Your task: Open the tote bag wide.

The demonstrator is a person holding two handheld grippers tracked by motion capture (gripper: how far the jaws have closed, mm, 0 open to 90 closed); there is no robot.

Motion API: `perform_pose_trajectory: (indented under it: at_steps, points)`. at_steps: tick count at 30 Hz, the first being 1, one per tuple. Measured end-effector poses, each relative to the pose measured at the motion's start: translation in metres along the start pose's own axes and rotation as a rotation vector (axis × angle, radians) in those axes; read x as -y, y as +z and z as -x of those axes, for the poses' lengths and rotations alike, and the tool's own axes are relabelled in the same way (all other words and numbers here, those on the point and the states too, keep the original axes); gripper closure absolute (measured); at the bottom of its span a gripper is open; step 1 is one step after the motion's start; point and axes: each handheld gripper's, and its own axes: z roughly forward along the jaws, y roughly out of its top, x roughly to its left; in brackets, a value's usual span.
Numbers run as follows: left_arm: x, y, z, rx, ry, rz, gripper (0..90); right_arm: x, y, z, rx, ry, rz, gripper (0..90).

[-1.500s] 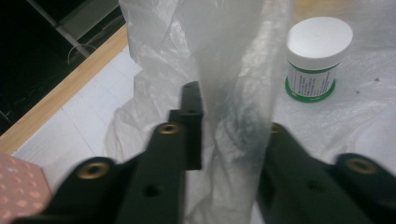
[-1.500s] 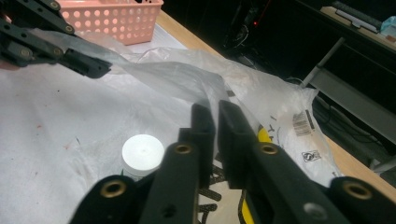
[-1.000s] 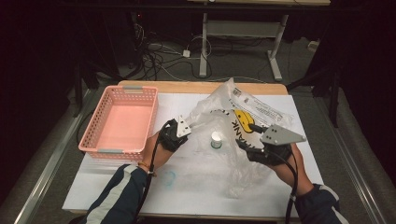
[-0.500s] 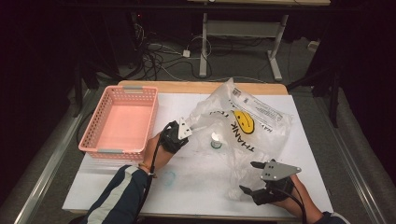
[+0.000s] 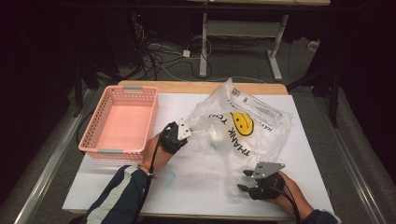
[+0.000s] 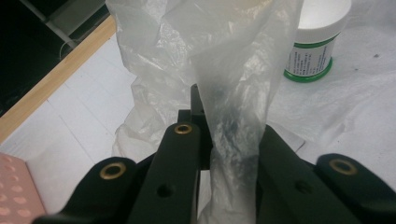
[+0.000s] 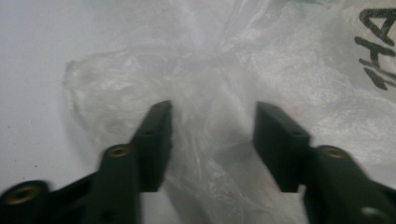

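**Plastic bag held at one edge, second grip not yet made**

Clear plastic bag (image 5: 243,128) with a yellow smiley face and black lettering, lying crumpled on the white surface (image 5: 187,186), right of the pink basket (image 5: 119,123). Inside or under the bag, near its middle, a small white jar (image 6: 314,39) with a green band, standing upright.

Left hand-held gripper (image 5: 180,133) at the left edge of the bag, jaws together and clamped on a gathered fold of the film; in the left gripper view, the fold rising straight up between the two black jaws. Pink basket empty, just beside this hand.

Right hand-held gripper (image 5: 247,181) low at the near right corner of the bag, jaws apart but just now closing, with loose film between them in the right gripper view. Pads not yet pressing on the plastic, as far as visible.

Judged from this: first hold done, on the left side. Second hold in progress, on the right side. Left to do, probably: to close the right jaws on the film, then to lift or open the bag and bring the jar out. Basket not yet used
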Motion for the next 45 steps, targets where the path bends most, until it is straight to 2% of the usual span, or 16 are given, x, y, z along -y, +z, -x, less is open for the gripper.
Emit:
perform_pose_trajectory:
  at_steps: [2, 4, 6, 8, 10, 16, 18, 22, 27, 30, 36, 40, 45]
  points:
    - [0.000, 0.000, 0.000, -0.001, 0.001, -0.001, 86.9, -0.001, 0.001, 0.003, -0.001, 0.018, -0.006, 66.8]
    - [0.000, 0.000, 0.000, -0.001, 0.000, 0.001, 86.9, -0.003, 0.002, 0.004, -0.003, 0.015, -0.007, 78.0]
    - [0.000, -0.001, -0.001, -0.004, -0.001, 0.006, 86.9, -0.005, 0.001, 0.003, 0.037, 0.001, -0.019, 84.5]
    - [0.000, -0.004, -0.002, -0.006, -0.002, 0.016, 86.9, -0.007, -0.004, 0.004, 0.071, -0.002, 0.019, 88.1]
    - [-0.001, -0.007, -0.002, -0.009, 0.011, 0.025, 86.9, -0.008, -0.006, 0.004, 0.089, -0.004, 0.039, 88.4]
    - [-0.003, -0.019, -0.004, -0.021, 0.018, 0.055, 87.0, -0.018, -0.032, 0.008, 0.171, 0.021, 0.196, 89.1]
    - [-0.003, -0.025, -0.005, -0.023, 0.016, 0.064, 87.0, -0.022, -0.041, 0.008, 0.204, 0.011, 0.244, 89.3]
    - [-0.005, -0.034, -0.005, -0.036, 0.021, 0.087, 87.0, -0.028, -0.055, 0.007, 0.233, 0.001, 0.324, 89.6]
    - [-0.006, -0.044, -0.013, -0.063, 0.017, 0.113, 87.0, -0.037, -0.066, 0.007, 0.269, -0.018, 0.381, 89.8]
    - [-0.006, -0.051, -0.016, -0.082, 0.031, 0.119, 87.0, -0.044, -0.073, 0.010, 0.304, -0.032, 0.414, 89.8]
    - [-0.009, -0.065, -0.026, -0.102, 0.005, 0.157, 87.0, -0.056, -0.083, 0.016, 0.362, -0.052, 0.460, 89.8]
    - [-0.011, -0.071, -0.030, -0.096, -0.020, 0.182, 87.0, -0.061, -0.089, 0.021, 0.399, -0.054, 0.490, 89.8]
    - [-0.013, -0.079, -0.031, -0.101, -0.029, 0.204, 87.0, -0.069, -0.094, 0.023, 0.413, -0.054, 0.523, 89.9]
